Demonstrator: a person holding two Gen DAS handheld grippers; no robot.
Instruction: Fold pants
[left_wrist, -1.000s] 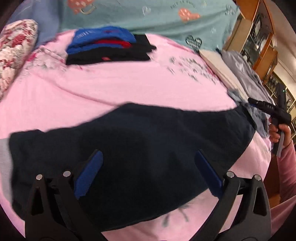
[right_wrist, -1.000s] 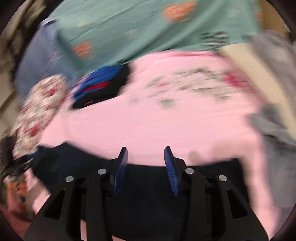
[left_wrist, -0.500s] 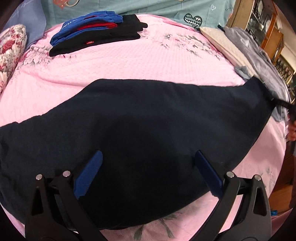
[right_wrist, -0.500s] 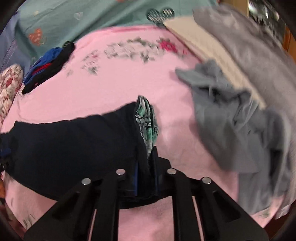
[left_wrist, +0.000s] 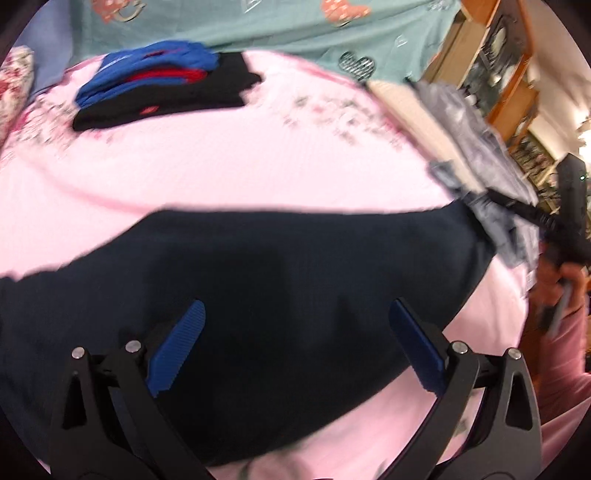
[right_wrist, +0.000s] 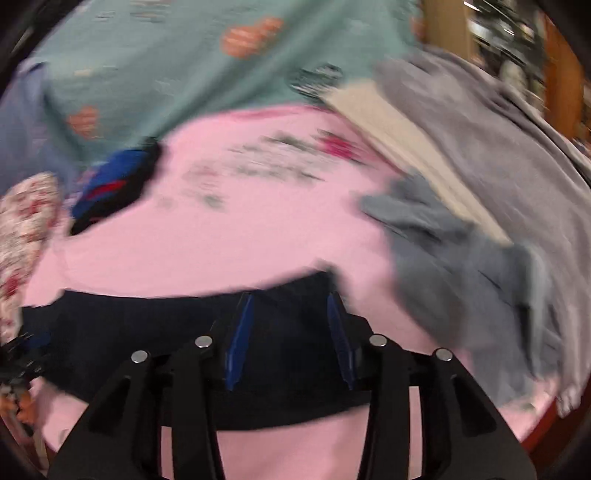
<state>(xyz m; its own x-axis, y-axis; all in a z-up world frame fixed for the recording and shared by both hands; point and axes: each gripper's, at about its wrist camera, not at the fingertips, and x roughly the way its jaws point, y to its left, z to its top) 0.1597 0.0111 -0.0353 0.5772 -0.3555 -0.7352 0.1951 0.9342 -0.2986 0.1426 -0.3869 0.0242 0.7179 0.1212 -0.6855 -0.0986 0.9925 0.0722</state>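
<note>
Dark pants (left_wrist: 280, 280) lie spread on a pink bed (left_wrist: 236, 170). Left gripper (left_wrist: 295, 339) gapes wide above them; right gripper (right_wrist: 291, 339), jaws just reopened, grips nothing. Only the left view shows the hand (left_wrist: 565, 280).

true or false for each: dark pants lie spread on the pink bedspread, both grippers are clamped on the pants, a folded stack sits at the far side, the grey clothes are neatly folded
1. Dark pants lie spread on the pink bedspread: true.
2. Both grippers are clamped on them: false. The left gripper and right gripper stand open above the cloth.
3. A folded stack sits at the far side: true.
4. The grey clothes are neatly folded: false. They lie crumpled.
</note>
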